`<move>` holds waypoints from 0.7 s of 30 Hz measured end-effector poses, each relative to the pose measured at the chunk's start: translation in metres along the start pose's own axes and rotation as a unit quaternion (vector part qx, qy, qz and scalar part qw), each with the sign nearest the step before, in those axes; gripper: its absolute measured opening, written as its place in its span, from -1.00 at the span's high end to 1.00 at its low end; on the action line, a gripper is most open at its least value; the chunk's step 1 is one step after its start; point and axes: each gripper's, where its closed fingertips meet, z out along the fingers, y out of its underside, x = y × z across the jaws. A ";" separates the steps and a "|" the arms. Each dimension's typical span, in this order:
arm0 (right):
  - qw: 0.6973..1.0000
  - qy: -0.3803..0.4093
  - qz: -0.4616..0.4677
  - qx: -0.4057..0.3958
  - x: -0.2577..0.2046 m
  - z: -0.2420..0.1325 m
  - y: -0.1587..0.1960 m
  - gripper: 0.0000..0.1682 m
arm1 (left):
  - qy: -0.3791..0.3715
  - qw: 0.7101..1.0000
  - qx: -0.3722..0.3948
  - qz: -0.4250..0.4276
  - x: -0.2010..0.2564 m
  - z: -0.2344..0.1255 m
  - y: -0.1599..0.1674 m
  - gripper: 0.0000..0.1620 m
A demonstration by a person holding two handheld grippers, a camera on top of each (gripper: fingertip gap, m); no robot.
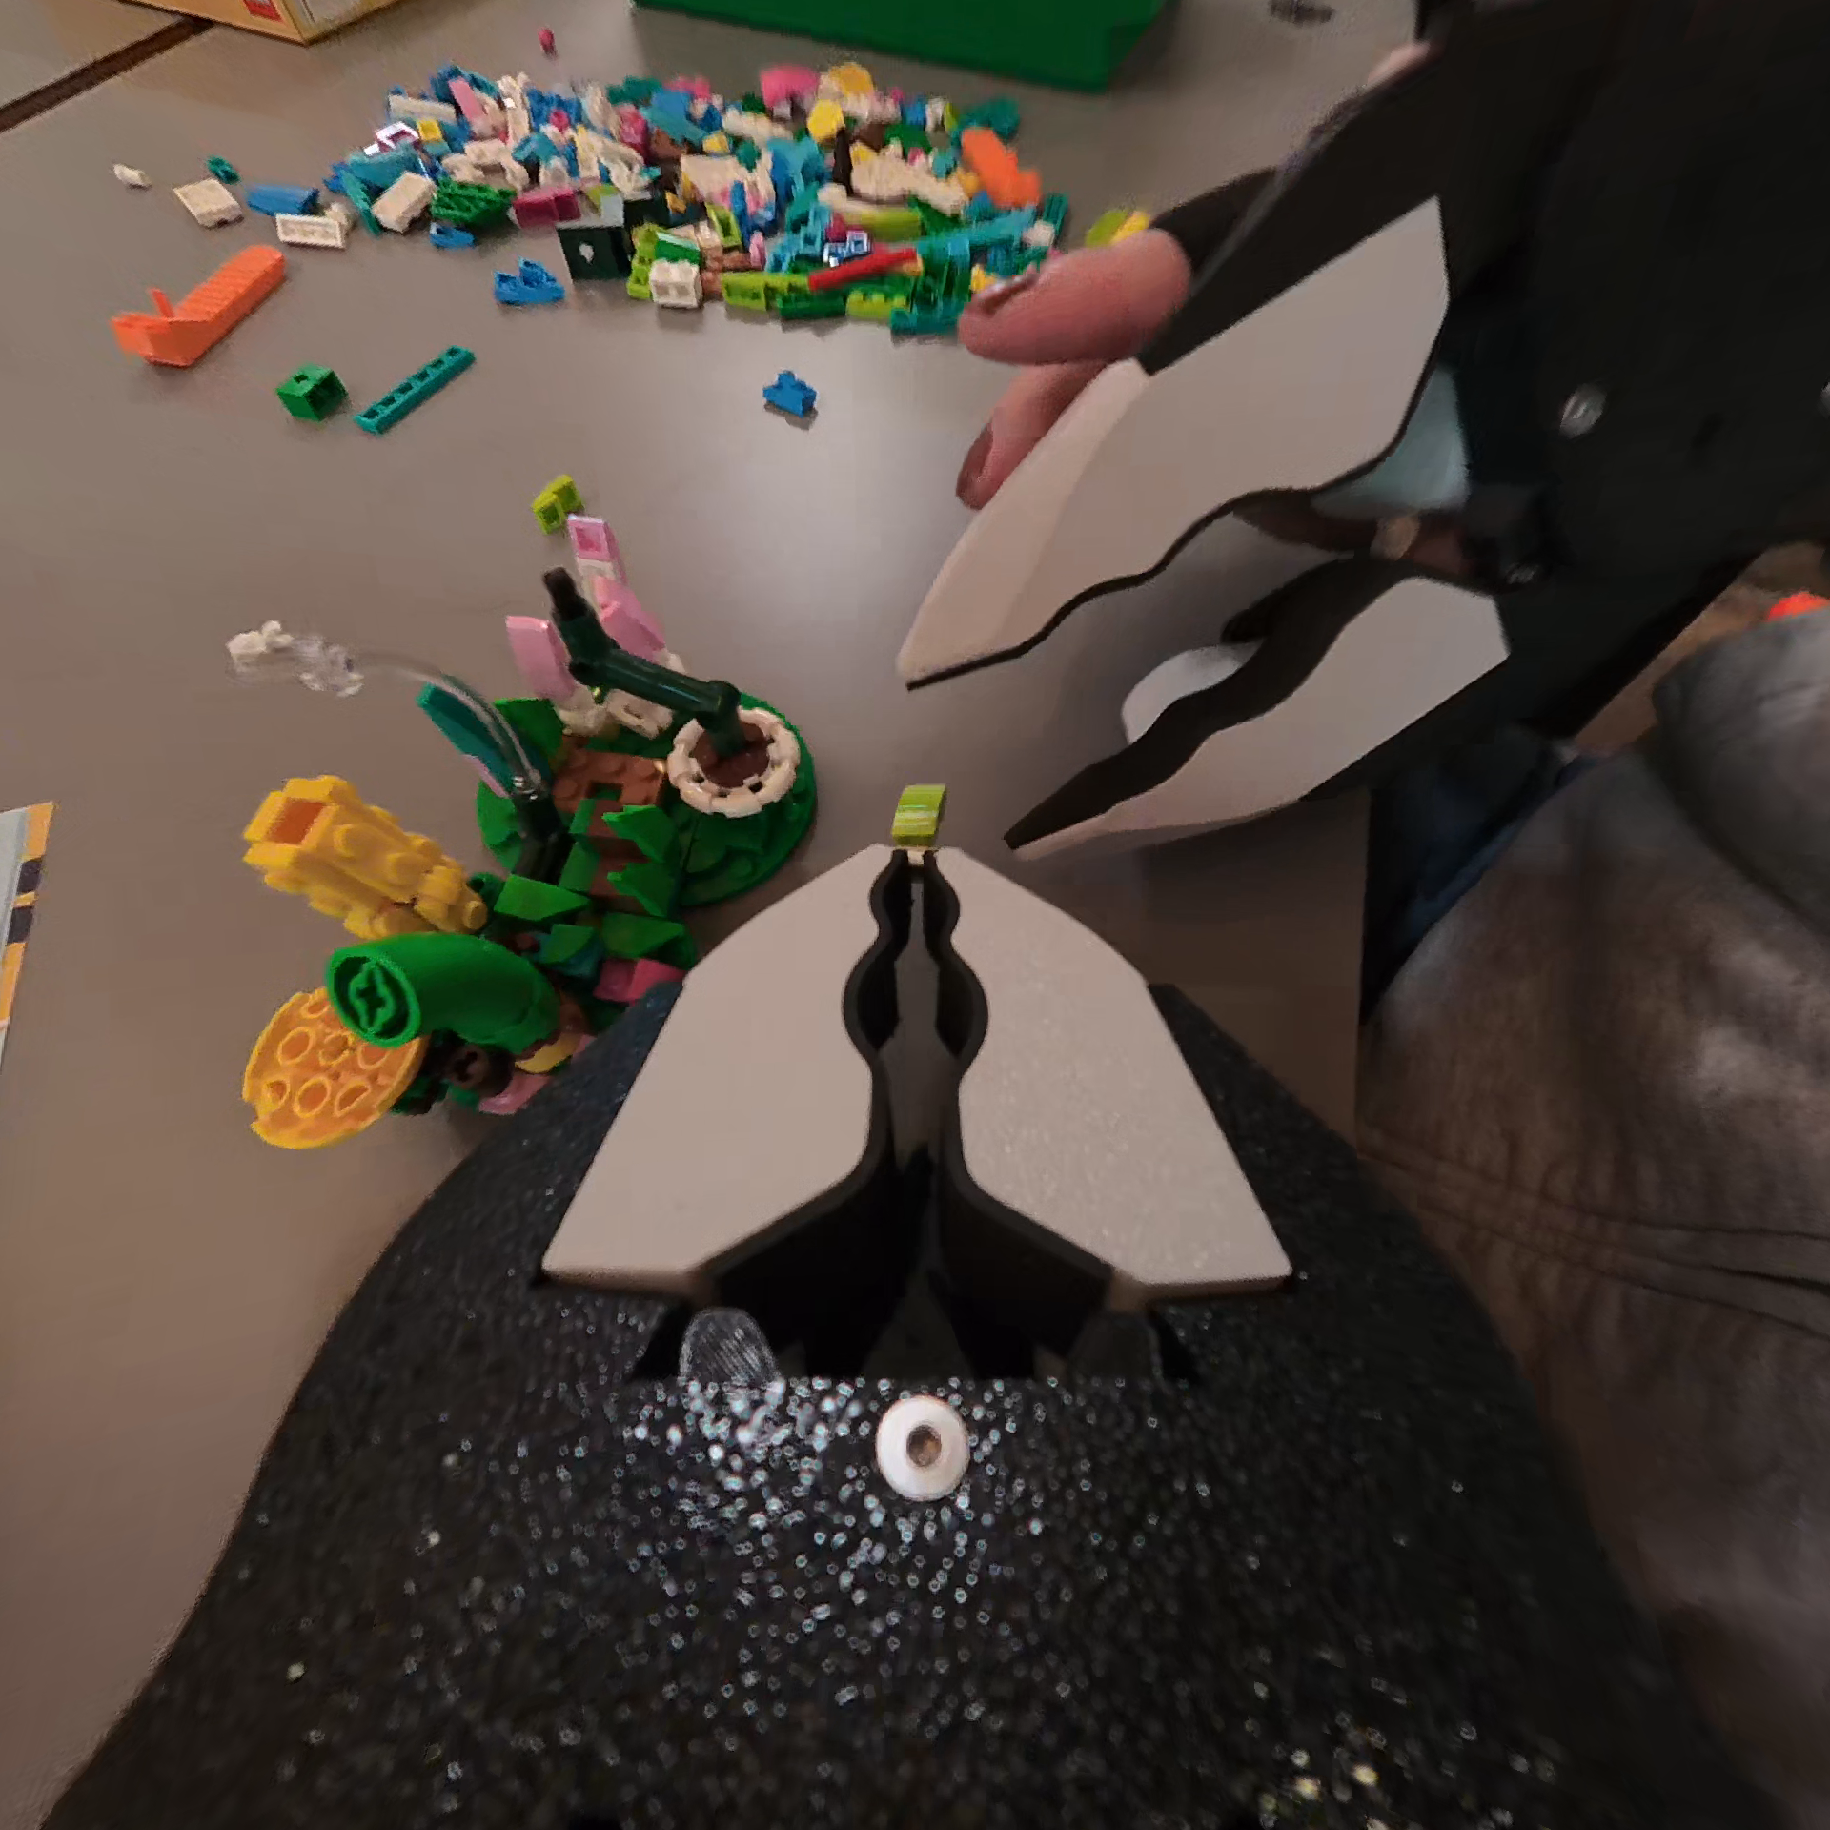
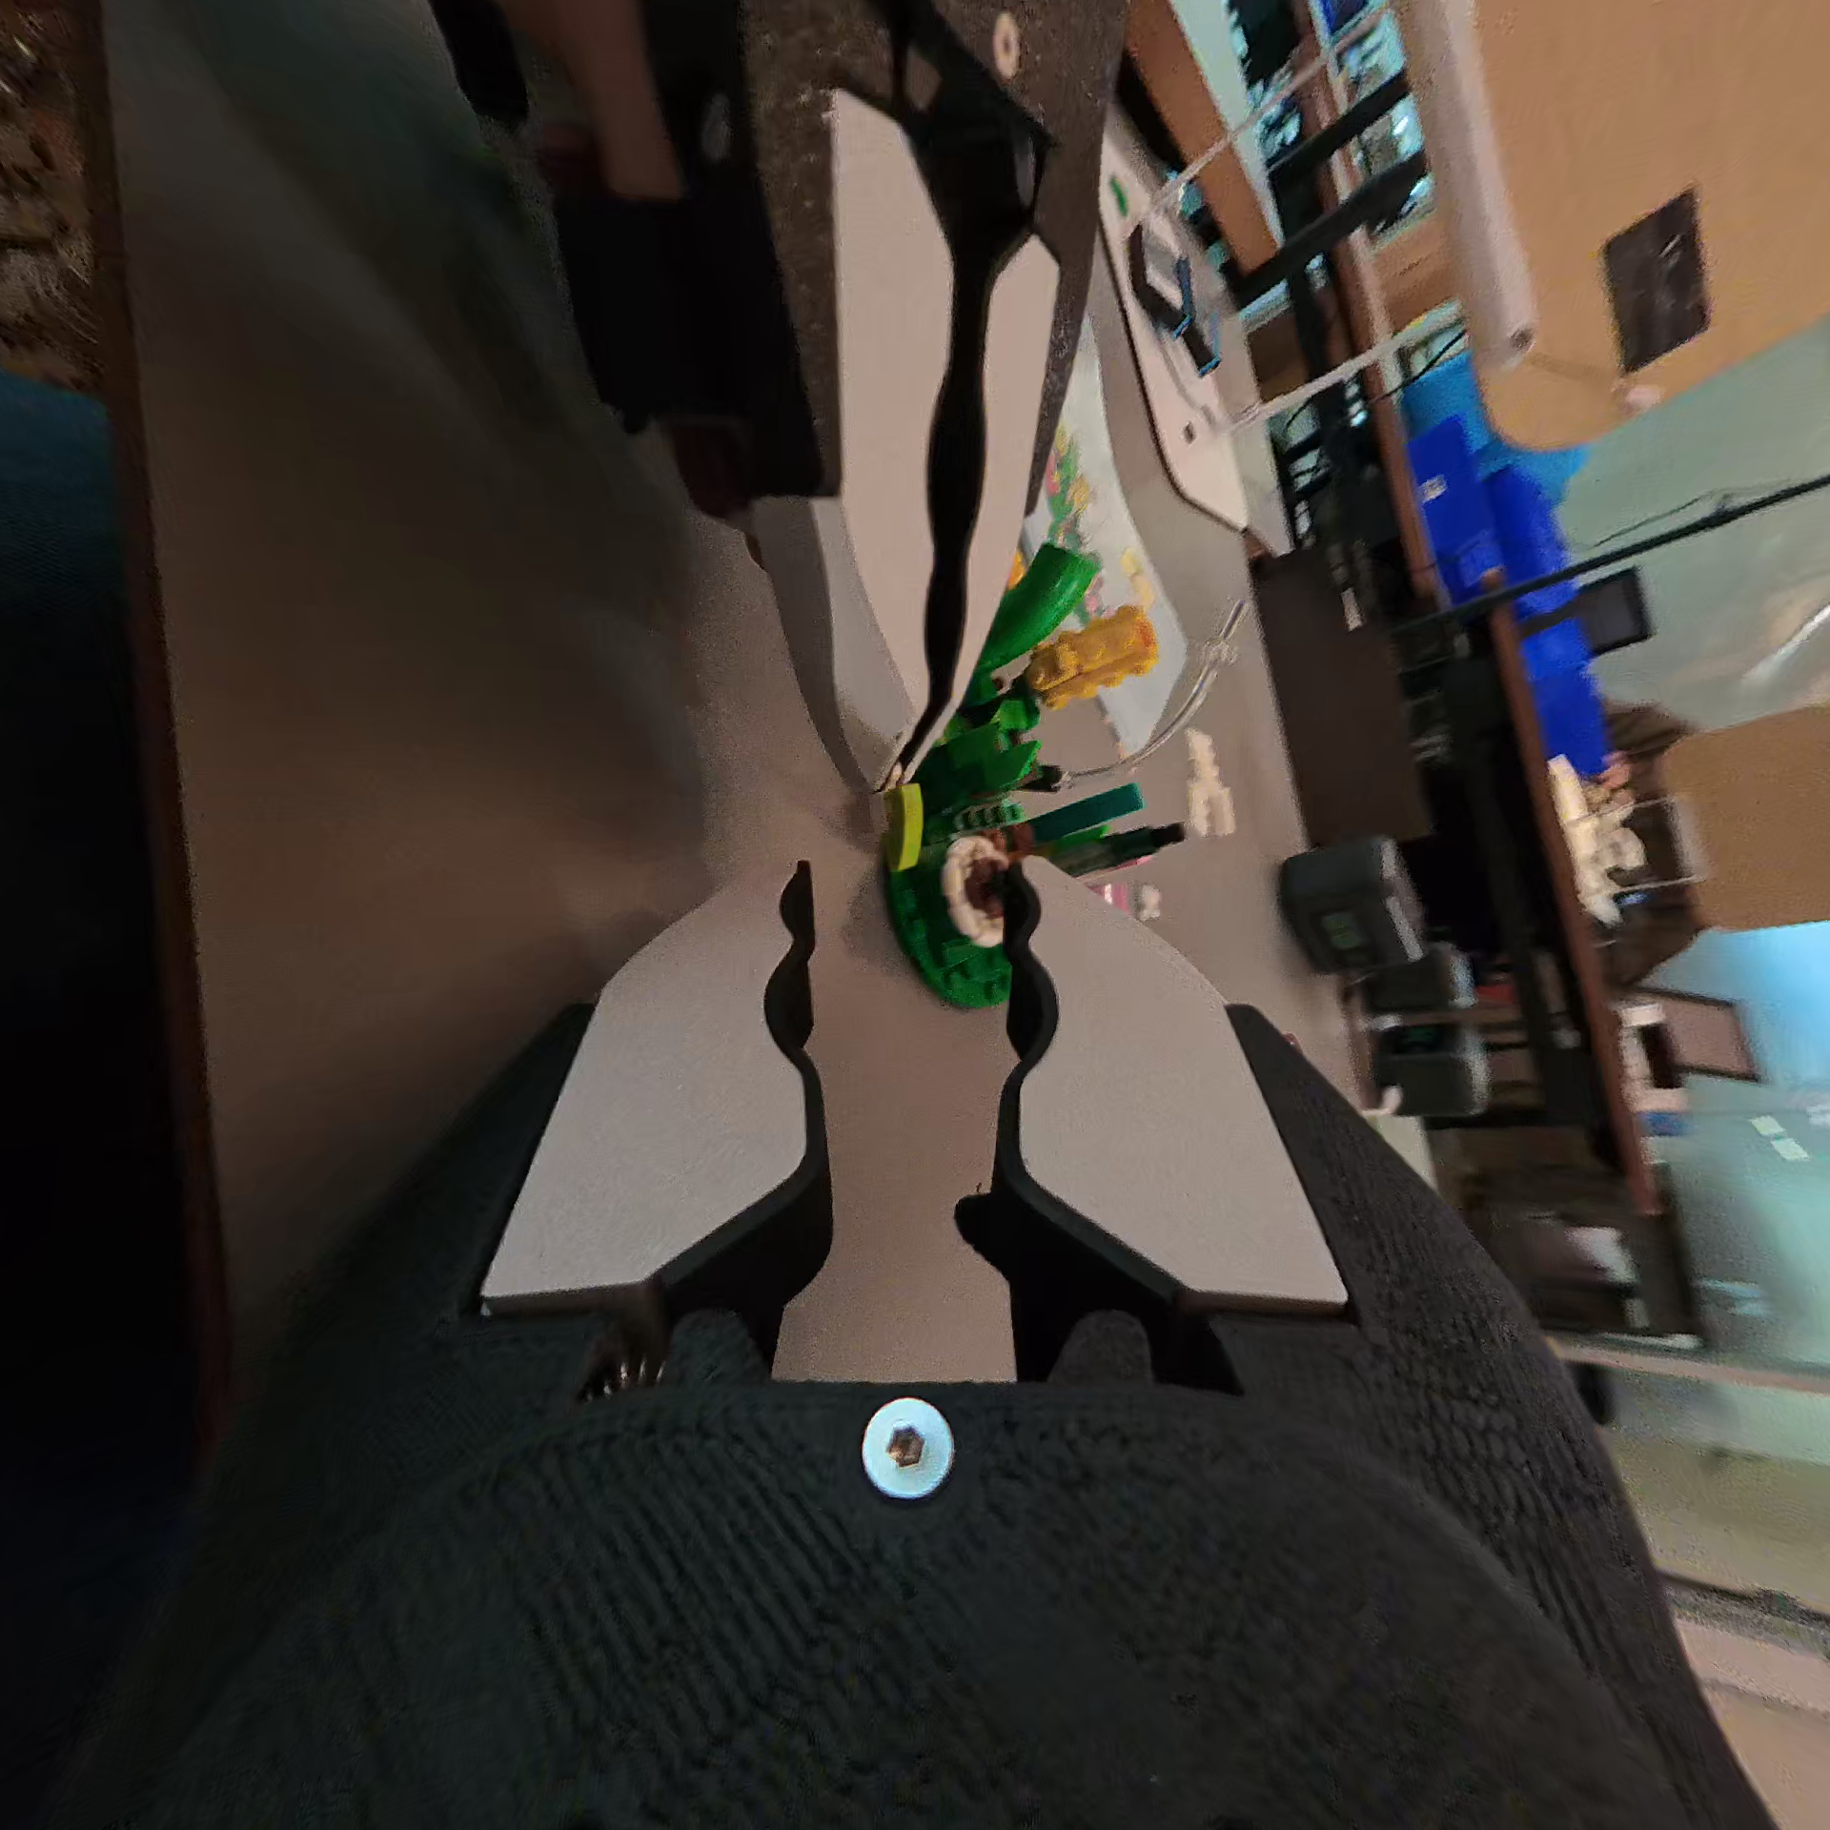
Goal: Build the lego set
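Observation:
My left gripper (image 1: 916,860) is shut on a small lime-green piece (image 1: 919,814), which sticks out past its tips just above the table. The partly built model (image 1: 649,782), a round green base with leaves, a dark stem, pink petals and a yellow flower (image 1: 347,862), stands to its left. My right gripper (image 1: 959,758) is open and empty, angled in from the upper right, close to the lime piece. In the right wrist view, my right gripper (image 2: 911,876) is open with the lime piece (image 2: 903,827) and the model (image 2: 965,951) just ahead of it. The left gripper (image 2: 888,782) comes in from above.
A large pile of loose bricks (image 1: 693,198) lies at the back of the grey table (image 1: 693,475). An orange brick separator (image 1: 198,307), a teal plate (image 1: 416,388) and scattered small bricks lie nearer. A green box (image 1: 891,40) stands behind. A booklet (image 1: 20,891) is at the left edge.

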 end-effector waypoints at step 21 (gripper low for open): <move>0.961 0.124 -0.247 -0.010 0.019 0.008 -0.017 0.95 | 0.042 0.995 0.052 -0.070 0.007 -0.012 -0.020 0.97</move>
